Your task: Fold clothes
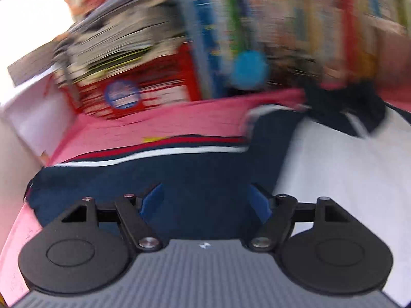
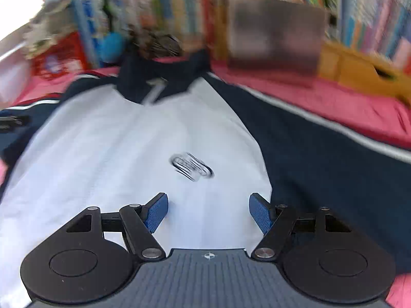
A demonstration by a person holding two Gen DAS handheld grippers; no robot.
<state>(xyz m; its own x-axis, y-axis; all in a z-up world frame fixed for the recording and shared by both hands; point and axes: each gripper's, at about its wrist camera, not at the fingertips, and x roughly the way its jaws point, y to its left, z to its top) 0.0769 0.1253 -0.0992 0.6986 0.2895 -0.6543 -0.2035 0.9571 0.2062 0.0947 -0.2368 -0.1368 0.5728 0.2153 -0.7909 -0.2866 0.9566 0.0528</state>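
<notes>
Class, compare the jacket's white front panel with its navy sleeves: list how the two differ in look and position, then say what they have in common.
1. The white front panel is plain white with a small dark logo; the navy sleeves are dark with a white stripe along their far edge.
2. The panel fills the jacket's middle below the navy collar; the sleeves spread outward on both sides.
Both lie flat on the pink cover, unfolded.
</notes>
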